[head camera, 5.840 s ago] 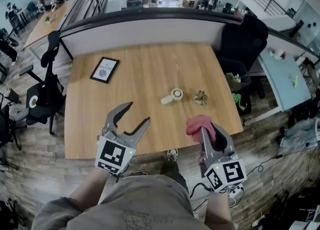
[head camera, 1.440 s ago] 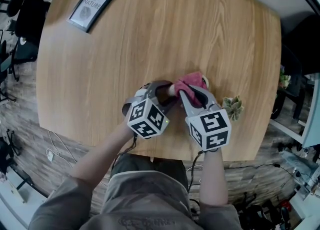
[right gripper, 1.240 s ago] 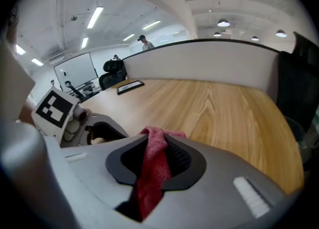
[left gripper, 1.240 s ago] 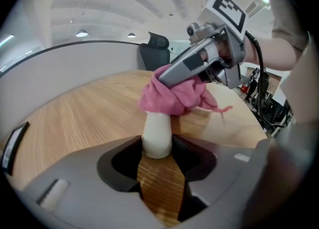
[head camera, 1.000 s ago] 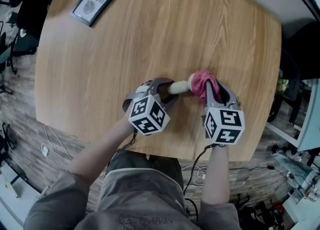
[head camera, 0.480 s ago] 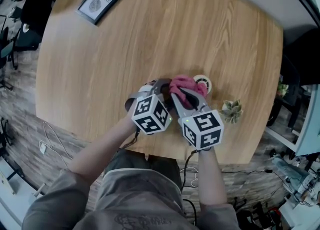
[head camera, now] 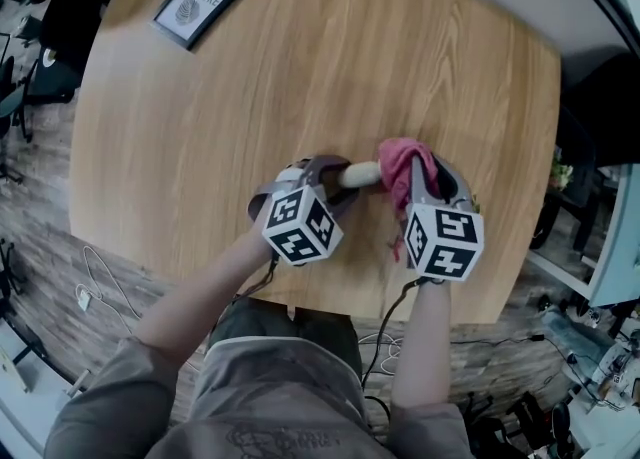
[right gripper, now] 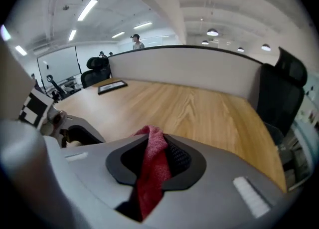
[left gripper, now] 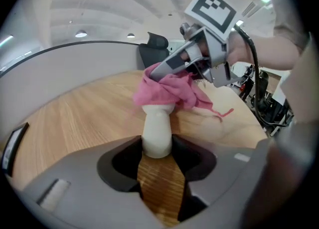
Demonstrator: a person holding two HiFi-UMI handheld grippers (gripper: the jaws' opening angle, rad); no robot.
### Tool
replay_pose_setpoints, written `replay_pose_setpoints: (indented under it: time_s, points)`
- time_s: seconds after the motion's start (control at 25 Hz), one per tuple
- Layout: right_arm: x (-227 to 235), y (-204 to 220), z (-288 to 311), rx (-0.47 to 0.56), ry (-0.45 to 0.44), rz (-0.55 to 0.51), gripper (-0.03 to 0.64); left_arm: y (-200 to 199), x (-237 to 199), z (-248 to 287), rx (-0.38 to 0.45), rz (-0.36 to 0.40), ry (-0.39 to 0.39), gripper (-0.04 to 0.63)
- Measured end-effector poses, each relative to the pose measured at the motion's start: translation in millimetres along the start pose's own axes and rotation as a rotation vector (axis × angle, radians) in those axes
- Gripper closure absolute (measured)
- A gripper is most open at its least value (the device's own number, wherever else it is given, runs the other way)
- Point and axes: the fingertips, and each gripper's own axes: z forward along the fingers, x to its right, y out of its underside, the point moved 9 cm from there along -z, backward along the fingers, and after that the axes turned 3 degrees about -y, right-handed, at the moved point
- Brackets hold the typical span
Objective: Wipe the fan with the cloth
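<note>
One fan (left gripper: 157,125) pinched by fingers of left gripper (left gripper: 157,147); one cloth (head camera: 405,159) pinched by fingers of right gripper (right gripper: 155,148).

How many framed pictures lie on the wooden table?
1. The framed picture lies flat near the far left corner of the table. Part of the tabletop is covered from view, so another could be hidden.

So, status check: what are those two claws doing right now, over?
Left claw clamped on fan handle. Right claw gripping pink cloth, draped over fan's head end. Picture frame sits at the far corner, not in the way.
</note>
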Motion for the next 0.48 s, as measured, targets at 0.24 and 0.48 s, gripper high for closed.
replay_pose_setpoints:
  time_s: [0.24, 0.48]
  points:
    - [-32, 3, 6, 0.005, -0.047, -0.111, 0.549, 0, -2, 0, -0.005, 0.0, -0.001, 0.403]
    - [-76, 14, 16, 0.02, -0.378, 0.005, 0.549, 0, -2, 1, 0.001, 0.002, -0.001, 0.403]
